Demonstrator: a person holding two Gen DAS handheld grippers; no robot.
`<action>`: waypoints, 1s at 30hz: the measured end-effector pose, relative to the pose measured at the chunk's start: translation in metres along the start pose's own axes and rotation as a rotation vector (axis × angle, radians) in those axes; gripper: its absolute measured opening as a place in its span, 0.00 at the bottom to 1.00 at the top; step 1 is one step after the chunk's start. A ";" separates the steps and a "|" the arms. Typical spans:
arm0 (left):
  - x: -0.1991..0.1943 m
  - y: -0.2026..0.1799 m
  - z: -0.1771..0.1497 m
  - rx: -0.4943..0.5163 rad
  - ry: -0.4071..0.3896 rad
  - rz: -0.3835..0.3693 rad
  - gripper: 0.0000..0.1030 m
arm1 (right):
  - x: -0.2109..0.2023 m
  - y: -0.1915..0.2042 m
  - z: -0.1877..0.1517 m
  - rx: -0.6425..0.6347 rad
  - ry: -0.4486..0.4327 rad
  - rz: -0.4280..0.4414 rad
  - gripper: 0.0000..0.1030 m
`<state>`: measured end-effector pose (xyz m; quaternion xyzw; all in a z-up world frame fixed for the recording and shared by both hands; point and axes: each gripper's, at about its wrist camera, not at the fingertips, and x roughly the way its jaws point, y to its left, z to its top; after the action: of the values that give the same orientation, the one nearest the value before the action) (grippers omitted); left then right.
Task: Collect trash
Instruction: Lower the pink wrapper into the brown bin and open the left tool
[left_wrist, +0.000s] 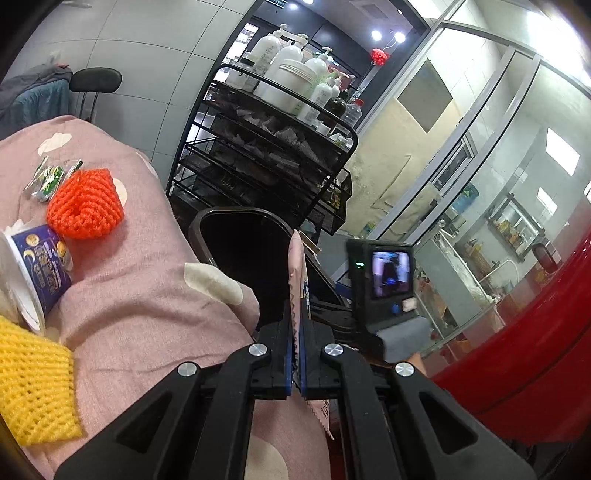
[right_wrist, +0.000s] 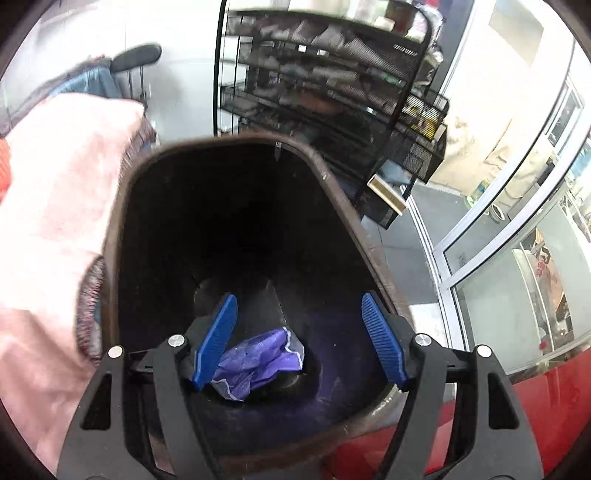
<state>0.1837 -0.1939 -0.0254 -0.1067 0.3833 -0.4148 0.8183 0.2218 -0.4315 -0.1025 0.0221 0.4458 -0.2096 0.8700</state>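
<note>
left tool (left_wrist: 295, 325): blue ribbed pads pressed together on a flat pink wrapper (left_wrist: 296, 258), thin, serrated edge, standing on edge upright between the pads; its top sits in front of the bin mouth
right tool (right_wrist: 299, 332): blue ribbed pads spread wide, nothing between them, hanging over the bin's open mouth
bin (right_wrist: 122, 206): dark hard plastic, rounded-rectangle rim, smooth black inside; stands just beside the bed edge; also in left view (left_wrist: 236, 218)
purple bag (right_wrist: 258, 354): crumpled thin film, glossy, lying at the bottom of the bin, below the right tool
bed (left_wrist: 147, 258): soft pink woven cover with pale cloud patches, left of the bin
orange net (left_wrist: 86, 206): foam mesh sleeve, knobbly, bunched into a lump, on the bed well left of the bin
yellow net (left_wrist: 33, 384): foam mesh, flat open weave, on the bed, nearer the camera than the orange net
paper cup (left_wrist: 37, 273): tipped on its side, blue printed wall, white rim, between the two nets
green sachets (left_wrist: 51, 181): small shiny foil packets, just beyond the orange net
rack (left_wrist: 266, 155): black wire-mesh shelves behind the bin, white pump bottles on top
</note>
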 end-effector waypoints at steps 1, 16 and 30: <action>0.004 0.000 0.001 -0.001 0.006 -0.001 0.03 | -0.006 -0.004 0.000 0.011 -0.015 0.003 0.70; 0.077 -0.007 0.017 -0.008 0.138 -0.019 0.03 | -0.065 -0.037 -0.037 0.145 -0.142 0.011 0.80; 0.123 -0.014 0.018 0.036 0.258 0.079 0.62 | -0.080 -0.055 -0.057 0.190 -0.158 -0.001 0.84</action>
<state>0.2331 -0.2990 -0.0729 -0.0225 0.4818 -0.3995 0.7796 0.1158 -0.4409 -0.0659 0.0878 0.3541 -0.2527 0.8961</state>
